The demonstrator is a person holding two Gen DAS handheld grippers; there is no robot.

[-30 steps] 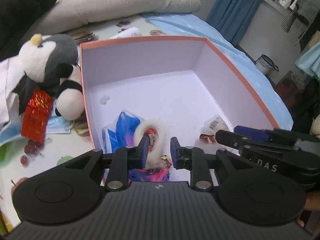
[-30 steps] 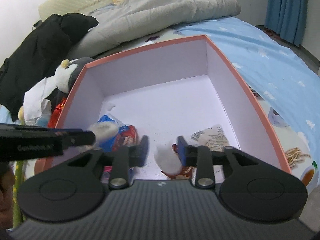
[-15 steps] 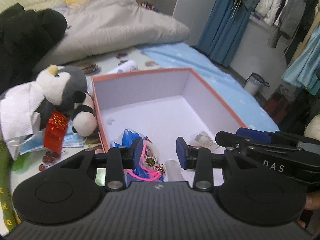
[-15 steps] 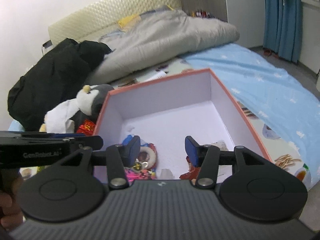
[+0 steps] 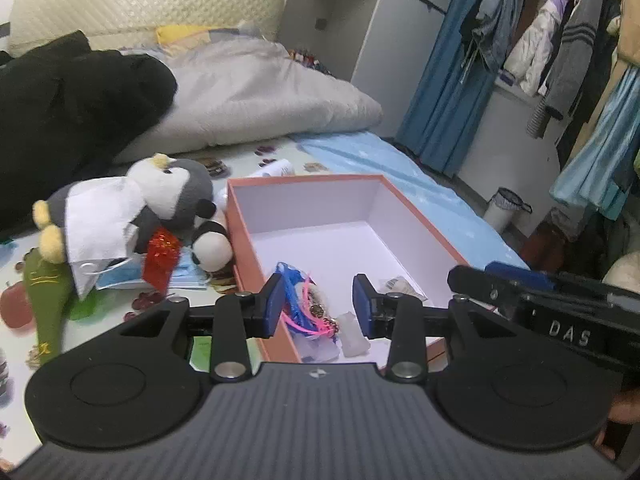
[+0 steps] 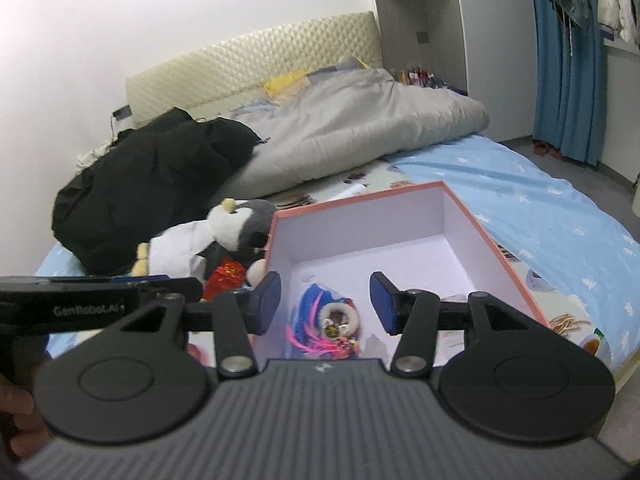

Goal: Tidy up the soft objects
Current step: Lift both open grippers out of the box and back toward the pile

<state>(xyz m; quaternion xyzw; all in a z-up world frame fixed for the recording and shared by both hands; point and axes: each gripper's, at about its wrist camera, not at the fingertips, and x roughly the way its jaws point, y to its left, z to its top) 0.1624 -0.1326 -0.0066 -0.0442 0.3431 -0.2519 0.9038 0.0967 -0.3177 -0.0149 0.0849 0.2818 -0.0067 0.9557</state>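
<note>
Both the left gripper (image 5: 316, 306) and right gripper (image 6: 325, 305) are being held part-open and empty above the orange box (image 5: 424, 216), the left's jaws having just been opening.

The left gripper's (image 5: 316, 306) own body hides the near end of the orange box (image 5: 240, 236), covering part of the pink-tasselled trinket (image 5: 314, 318) and the translucent packet (image 5: 354, 334) beside it. The right gripper (image 6: 325, 306) likewise cuts off the box's near wall. The plush penguin's (image 5: 176, 190) lower body is buried under a white cloth (image 5: 100, 224). The small wrapper (image 5: 400, 286) carries print too small to read. A hand (image 6: 18, 416) at the lower left edge is dark, blurred and only partly in frame.
</note>
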